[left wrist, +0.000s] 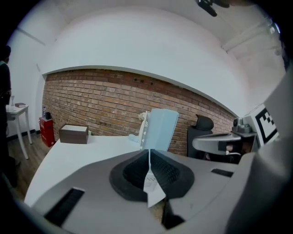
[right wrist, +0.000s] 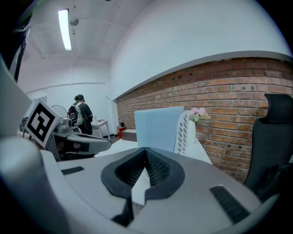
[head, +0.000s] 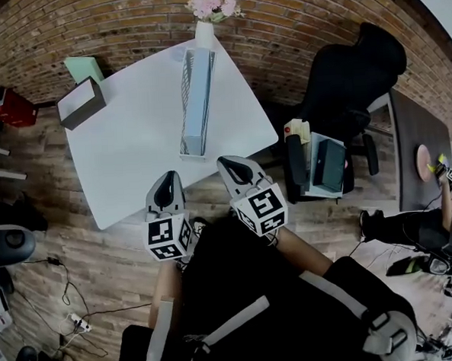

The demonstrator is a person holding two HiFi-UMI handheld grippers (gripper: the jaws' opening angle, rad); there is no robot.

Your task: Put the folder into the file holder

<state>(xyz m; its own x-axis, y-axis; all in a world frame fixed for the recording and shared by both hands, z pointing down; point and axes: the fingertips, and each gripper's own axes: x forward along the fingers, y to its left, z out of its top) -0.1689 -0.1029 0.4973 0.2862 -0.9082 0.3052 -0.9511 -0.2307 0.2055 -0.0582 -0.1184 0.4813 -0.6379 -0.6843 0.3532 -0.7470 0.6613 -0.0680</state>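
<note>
The left gripper [left wrist: 149, 157] holds its jaws together over the white desk [left wrist: 78, 153]. Beyond, a light blue folder [left wrist: 161, 130] stands upright against a white file holder [left wrist: 144, 130]; a brown box [left wrist: 73, 134] sits farther left.

Left tool [head: 167, 181], right tool [head: 230, 168] side by side, jaws together.

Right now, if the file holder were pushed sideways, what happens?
Likely tippy: the file holder is tall and narrow, with a blue folder upright inside. Perforated walls suggest lightness, so it may slide on the smooth white table.
</note>
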